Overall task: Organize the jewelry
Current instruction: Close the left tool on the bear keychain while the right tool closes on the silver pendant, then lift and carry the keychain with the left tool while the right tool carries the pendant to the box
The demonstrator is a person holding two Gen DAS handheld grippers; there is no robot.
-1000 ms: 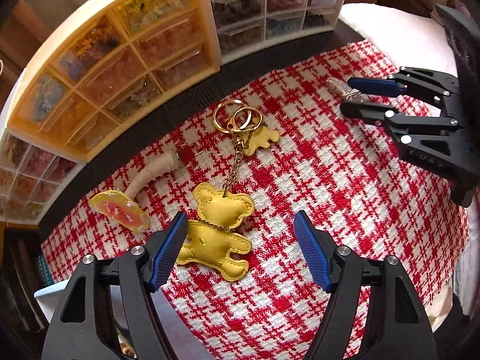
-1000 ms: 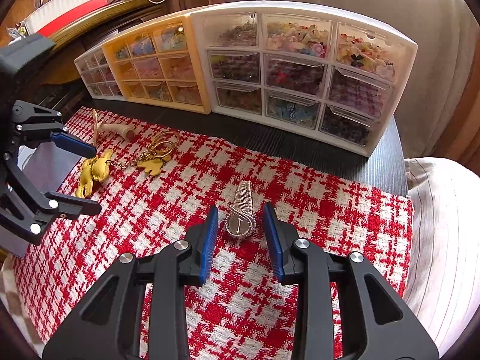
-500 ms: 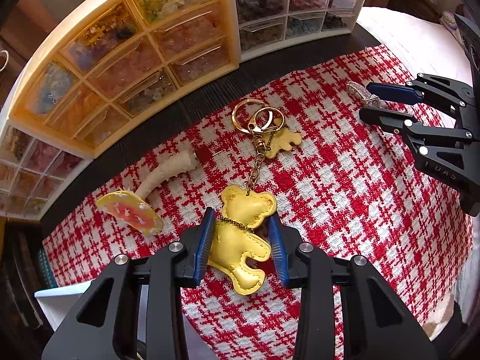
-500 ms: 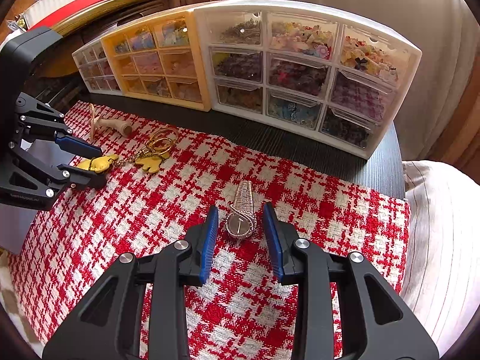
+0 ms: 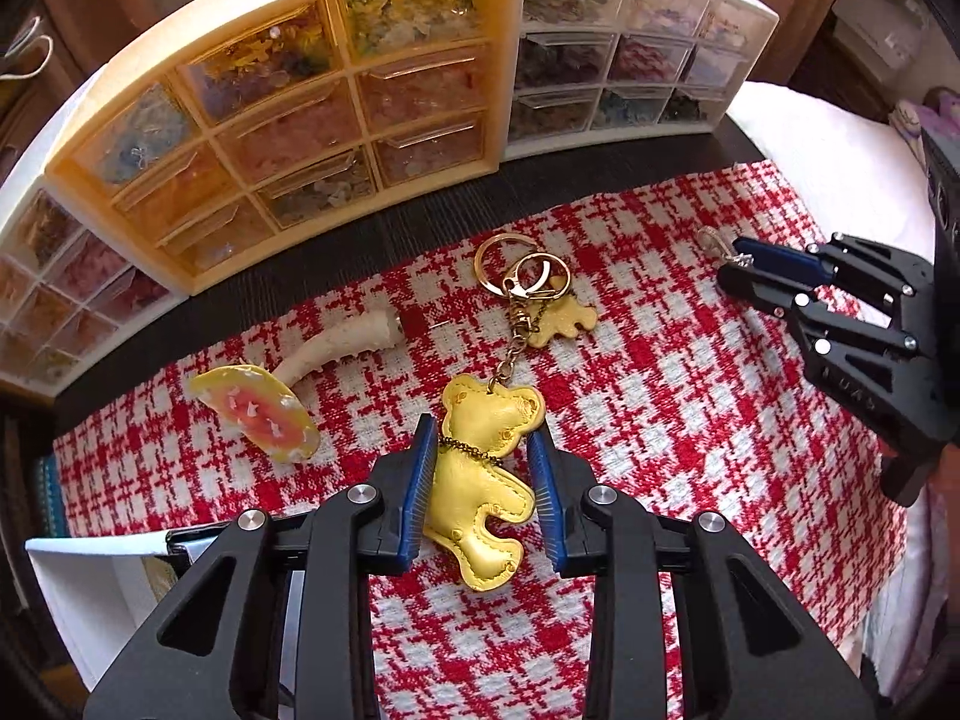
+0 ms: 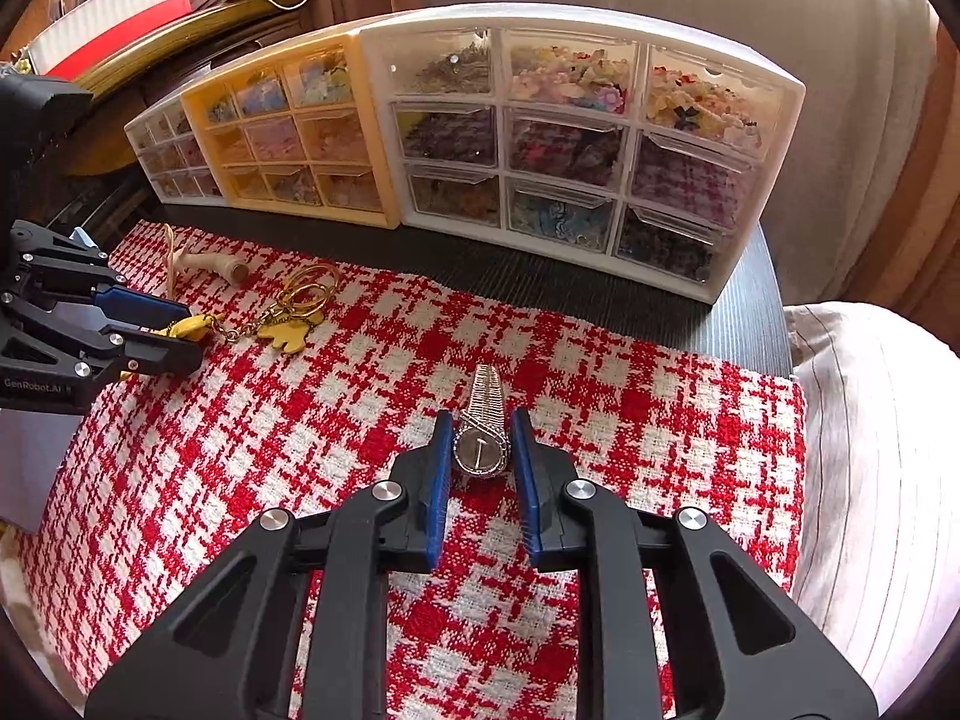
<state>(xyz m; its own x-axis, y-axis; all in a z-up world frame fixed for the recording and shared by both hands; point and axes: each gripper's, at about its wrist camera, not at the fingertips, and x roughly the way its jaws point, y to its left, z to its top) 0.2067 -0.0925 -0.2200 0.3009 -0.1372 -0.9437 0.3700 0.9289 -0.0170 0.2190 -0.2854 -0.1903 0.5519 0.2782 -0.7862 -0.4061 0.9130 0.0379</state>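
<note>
Two hand-held grippers are working over the red-and-white checked cloth (image 6: 600, 396) on the counter (image 6: 738, 324). We are seeing the left hand-held gripper (image 5: 483, 483), whose jaws stood wide apart a second ago, now clamping its blue pads on the yellow bear keychain (image 5: 480, 480), its body bulging between them while its gold rings (image 5: 522, 270) are lying toward the yellow drawer organizer (image 5: 288, 120). Our right hand-held gripper (image 6: 480, 456) has just been closing and is now pinching the silver wristwatch (image 6: 483, 438), which is resting on the cloth as before.
</note>
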